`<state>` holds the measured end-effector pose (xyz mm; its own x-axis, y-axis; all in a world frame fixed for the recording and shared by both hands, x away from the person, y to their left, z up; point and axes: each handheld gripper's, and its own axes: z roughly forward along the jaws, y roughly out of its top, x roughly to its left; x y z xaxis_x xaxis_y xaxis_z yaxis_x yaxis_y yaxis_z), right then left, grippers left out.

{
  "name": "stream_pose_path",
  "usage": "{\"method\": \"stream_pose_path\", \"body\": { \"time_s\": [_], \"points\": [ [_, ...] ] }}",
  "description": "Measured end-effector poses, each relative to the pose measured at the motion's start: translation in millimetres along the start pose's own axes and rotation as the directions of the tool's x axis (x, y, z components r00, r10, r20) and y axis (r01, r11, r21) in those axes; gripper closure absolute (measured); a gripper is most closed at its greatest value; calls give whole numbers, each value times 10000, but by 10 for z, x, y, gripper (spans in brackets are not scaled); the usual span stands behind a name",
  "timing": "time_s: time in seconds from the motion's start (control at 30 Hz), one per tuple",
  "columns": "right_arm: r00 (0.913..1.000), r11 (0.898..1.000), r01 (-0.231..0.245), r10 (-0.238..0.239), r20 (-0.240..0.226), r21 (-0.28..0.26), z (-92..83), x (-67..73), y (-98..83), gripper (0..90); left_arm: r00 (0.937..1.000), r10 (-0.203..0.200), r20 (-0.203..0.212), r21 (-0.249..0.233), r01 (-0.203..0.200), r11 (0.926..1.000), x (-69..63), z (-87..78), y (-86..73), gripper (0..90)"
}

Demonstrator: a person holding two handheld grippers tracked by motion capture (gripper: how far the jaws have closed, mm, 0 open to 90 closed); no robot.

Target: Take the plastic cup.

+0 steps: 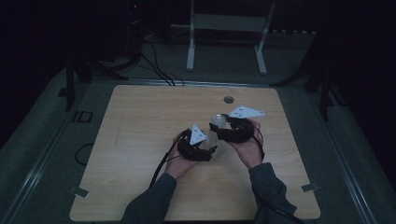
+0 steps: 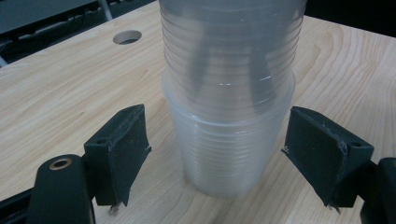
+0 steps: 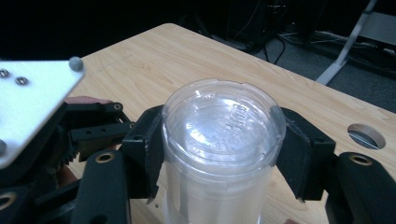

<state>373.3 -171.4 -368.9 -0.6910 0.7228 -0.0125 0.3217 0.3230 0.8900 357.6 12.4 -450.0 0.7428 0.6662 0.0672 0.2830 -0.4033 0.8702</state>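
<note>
On the wooden table [image 1: 140,121] stands a clear ribbed plastic cup [image 2: 229,158], and a second clear cup [image 2: 229,46] sits in its mouth. My left gripper [image 2: 236,154] brackets the lower cup; both pads [image 2: 123,149] stand off its sides, so it is open. My right gripper [image 3: 224,154] is shut on the upper cup [image 3: 223,121], pads pressed to both sides just below its closed round top. In the high view the two cups [image 1: 217,122] are mid-table, with the left gripper [image 1: 211,147] below-left and the right gripper [image 1: 220,130] to the right.
A round hole [image 1: 228,99] is cut in the table behind the cups. The left gripper's grey plate [image 3: 32,102] lies close to the right gripper. Beyond the table's far edge, a white frame [image 1: 224,32] and cables lie on the dark floor.
</note>
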Motion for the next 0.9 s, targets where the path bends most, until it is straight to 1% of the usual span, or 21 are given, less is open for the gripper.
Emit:
{"method": "stream_pose_path", "body": {
  "time_s": [0.2, 0.3, 0.5, 0.57, 0.67, 0.7, 0.9],
  "points": [
    [10000, 9999, -41, 40, -45, -93, 5, -5, -4, 396, 10000, -65, -75, -150, 64, 9999, -25, 60, 16, 197],
    [9999, 9999, -71, 69, -103, -127, 14, -7, -4, 397, 9999, 48, -131, -149, -50, 9999, -48, 98, 33, 192],
    [9998, 9999, -92, 90, -169, -112, 25, -8, 4, 397, 9998, 50, -213, -99, -52, 9999, -73, 161, 53, 195],
    [9999, 9999, -40, 38, -158, -95, 21, -10, 11, 397, 9997, 55, -238, -86, -57, 9999, -75, 170, 52, 201],
    [9999, 10000, -13, 12, -131, -96, 8, -18, 21, 396, 9995, 172, -268, -47, -173, 9998, -77, 171, 50, 213],
    [9999, 9999, -10, 8, -124, -103, 3, -22, 26, 396, 9996, 121, -256, -109, -124, 9999, -82, 171, 51, 214],
    [10000, 9999, 5, -6, -95, -166, -20, -25, 61, 395, 9991, 186, -389, -158, -192, 9997, -75, 166, 58, 218]
  ]
}}
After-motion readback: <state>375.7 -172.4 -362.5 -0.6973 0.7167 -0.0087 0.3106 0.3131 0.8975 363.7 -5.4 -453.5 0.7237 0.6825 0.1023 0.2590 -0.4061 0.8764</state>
